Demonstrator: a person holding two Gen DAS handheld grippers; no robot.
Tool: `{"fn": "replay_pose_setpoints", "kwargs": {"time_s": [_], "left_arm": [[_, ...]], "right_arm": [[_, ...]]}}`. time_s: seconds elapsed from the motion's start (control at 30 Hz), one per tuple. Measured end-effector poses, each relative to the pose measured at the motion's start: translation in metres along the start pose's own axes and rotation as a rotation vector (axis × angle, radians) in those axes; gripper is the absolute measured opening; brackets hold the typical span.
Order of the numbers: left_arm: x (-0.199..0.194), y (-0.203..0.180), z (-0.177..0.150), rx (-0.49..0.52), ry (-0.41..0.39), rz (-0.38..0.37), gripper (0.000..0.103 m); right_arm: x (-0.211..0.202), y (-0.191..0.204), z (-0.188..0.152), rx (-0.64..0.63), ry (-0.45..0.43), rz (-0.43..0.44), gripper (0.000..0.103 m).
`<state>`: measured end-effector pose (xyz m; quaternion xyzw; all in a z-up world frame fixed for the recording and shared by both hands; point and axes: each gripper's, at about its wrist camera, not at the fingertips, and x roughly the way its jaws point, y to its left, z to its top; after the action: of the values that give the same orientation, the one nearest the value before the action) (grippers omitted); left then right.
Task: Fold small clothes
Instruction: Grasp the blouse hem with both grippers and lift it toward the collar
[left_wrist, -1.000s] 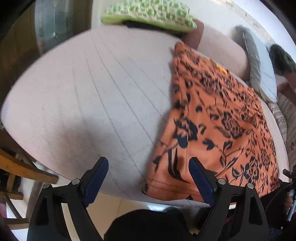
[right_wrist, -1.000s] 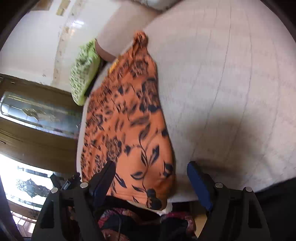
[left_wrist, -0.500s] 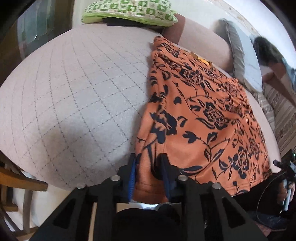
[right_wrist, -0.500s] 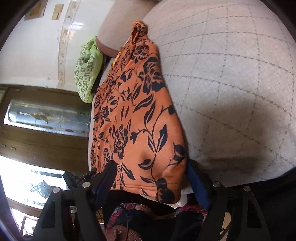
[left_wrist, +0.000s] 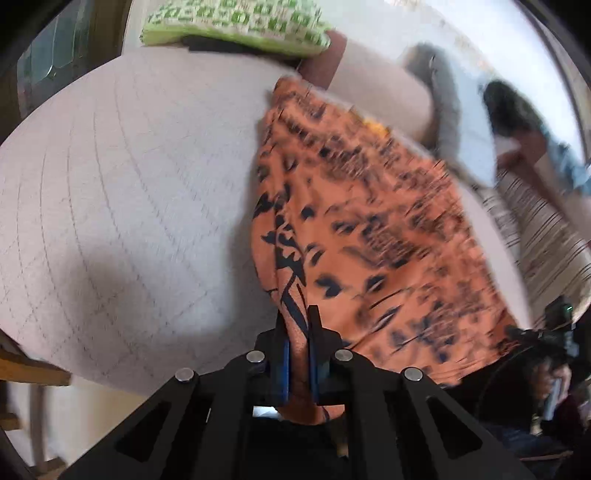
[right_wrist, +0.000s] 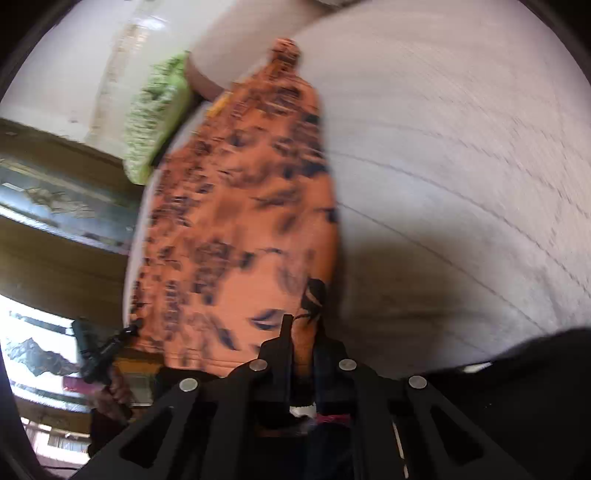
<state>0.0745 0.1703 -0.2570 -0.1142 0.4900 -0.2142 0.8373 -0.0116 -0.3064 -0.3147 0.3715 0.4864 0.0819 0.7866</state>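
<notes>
An orange garment with a black flower print (left_wrist: 369, 229) lies lengthwise on a pale quilted bed (left_wrist: 129, 184). My left gripper (left_wrist: 298, 325) is shut on the near left corner of its hem, and the cloth bunches up between the blue pads. In the right wrist view the same orange garment (right_wrist: 236, 206) stretches away from the camera, and my right gripper (right_wrist: 301, 328) is shut on its near right corner. Both held corners are lifted slightly off the bed edge. Both views are blurred by motion.
A green patterned pillow (left_wrist: 236, 22) and a grey pillow (left_wrist: 454, 122) lie at the bed's far end. A striped blanket (left_wrist: 543, 236) covers the right side, near a person (left_wrist: 524, 122). A wooden door (right_wrist: 55, 184) stands to the left. The other gripper (right_wrist: 99, 350) shows at lower left.
Both grippers went from wide open over the hem to shut on its two near corners. The cloth at both corners has drawn up into folds.
</notes>
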Motion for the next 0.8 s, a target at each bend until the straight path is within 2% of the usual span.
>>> {"fn": "replay_pose_setpoints", "kwargs": {"time_s": [0.17, 0.23, 0.37, 0.47, 0.63, 0.7, 0.8], "left_arm": [[-0.033, -0.001, 0.032, -0.051, -0.089, -0.131, 0.008], [-0.041, -0.002, 0.051, -0.050, -0.109, -0.155, 0.008], [-0.043, -0.005, 0.110, -0.060, -0.137, -0.190, 0.008], [-0.033, -0.004, 0.167, -0.075, -0.158, -0.200, 0.008], [0.017, 0.002, 0.270, -0.112, -0.158, -0.160, 0.008], [0.055, 0.007, 0.306, -0.133, -0.134, -0.113, 0.008], [0.121, 0.023, 0.338, -0.201, -0.058, -0.057, 0.010]], "right_arm": [[-0.030, 0.038, 0.023, -0.051, -0.082, 0.155, 0.008], [-0.037, 0.053, 0.040, -0.052, -0.105, 0.217, 0.008], [-0.046, 0.083, 0.084, -0.081, -0.170, 0.274, 0.008], [-0.048, 0.101, 0.135, -0.091, -0.241, 0.303, 0.008], [-0.028, 0.103, 0.244, -0.018, -0.357, 0.312, 0.008], [-0.012, 0.091, 0.286, 0.032, -0.393, 0.284, 0.008], [0.026, 0.058, 0.340, 0.165, -0.400, 0.221, 0.008]]}}
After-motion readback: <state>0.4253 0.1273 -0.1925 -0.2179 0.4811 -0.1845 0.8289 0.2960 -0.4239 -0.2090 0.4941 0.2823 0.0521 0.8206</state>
